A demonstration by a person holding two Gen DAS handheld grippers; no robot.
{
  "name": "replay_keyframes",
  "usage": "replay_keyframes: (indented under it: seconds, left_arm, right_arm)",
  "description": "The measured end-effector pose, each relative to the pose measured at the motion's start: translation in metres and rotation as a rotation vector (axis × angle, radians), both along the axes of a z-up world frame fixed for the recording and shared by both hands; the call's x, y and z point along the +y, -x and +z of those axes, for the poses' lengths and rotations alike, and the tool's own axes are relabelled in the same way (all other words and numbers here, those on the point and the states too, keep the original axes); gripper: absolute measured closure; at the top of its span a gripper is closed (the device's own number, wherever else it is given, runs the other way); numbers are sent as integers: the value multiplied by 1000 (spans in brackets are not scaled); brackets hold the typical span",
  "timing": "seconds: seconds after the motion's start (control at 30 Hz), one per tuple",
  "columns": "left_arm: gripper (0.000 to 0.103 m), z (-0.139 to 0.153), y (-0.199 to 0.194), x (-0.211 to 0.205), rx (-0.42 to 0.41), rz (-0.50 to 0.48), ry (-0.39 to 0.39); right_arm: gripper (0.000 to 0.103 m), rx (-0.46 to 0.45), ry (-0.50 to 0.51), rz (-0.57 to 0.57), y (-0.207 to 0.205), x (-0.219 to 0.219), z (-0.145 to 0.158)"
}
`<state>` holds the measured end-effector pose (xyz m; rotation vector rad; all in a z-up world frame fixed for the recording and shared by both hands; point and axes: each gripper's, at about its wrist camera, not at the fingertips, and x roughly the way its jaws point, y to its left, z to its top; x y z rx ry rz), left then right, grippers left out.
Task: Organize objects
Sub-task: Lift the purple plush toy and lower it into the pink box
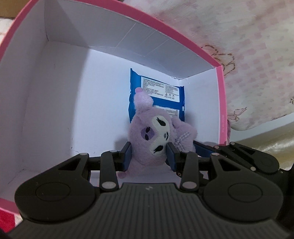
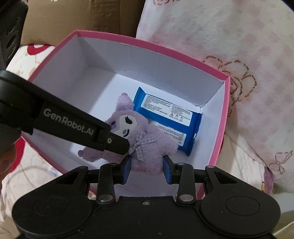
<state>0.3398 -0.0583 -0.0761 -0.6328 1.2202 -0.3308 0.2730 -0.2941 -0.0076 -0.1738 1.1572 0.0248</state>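
Note:
A purple plush toy (image 1: 154, 136) with a white face and a checked bow sits inside a pink box (image 1: 219, 103) with white inner walls. It partly covers a blue packet (image 1: 158, 90) lying on the box floor near the far right corner. My left gripper (image 1: 149, 156) is shut on the plush's head, blue pads on both sides. In the right wrist view, my right gripper (image 2: 147, 170) is shut on the plush's (image 2: 147, 147) lower body, and the left gripper's finger (image 2: 112, 141) crosses over the toy. The packet (image 2: 165, 117) and box (image 2: 220, 128) show there too.
The box rests on a pale pink blanket (image 2: 211, 33) with flower outlines. A brown cardboard box (image 2: 82, 16) stands behind it at the upper left. Red and white patterned fabric (image 2: 23, 53) lies to the box's left.

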Motion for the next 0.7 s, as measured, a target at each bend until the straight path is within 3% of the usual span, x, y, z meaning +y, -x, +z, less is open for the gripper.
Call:
replay_keyframes:
  seconds: [0.2, 0.43, 0.7]
  left_arm:
    - [64, -18, -8, -5, 49, 39, 22]
    - [65, -24, -11, -8, 54, 71, 64]
    - [68, -35, -6, -22, 81, 64, 74]
  right_arm:
    - [63, 66, 58, -30, -17, 2, -10]
    - [60, 43, 152, -1, -16, 5, -10]
    - [60, -65, 71, -16, 17, -14, 11]
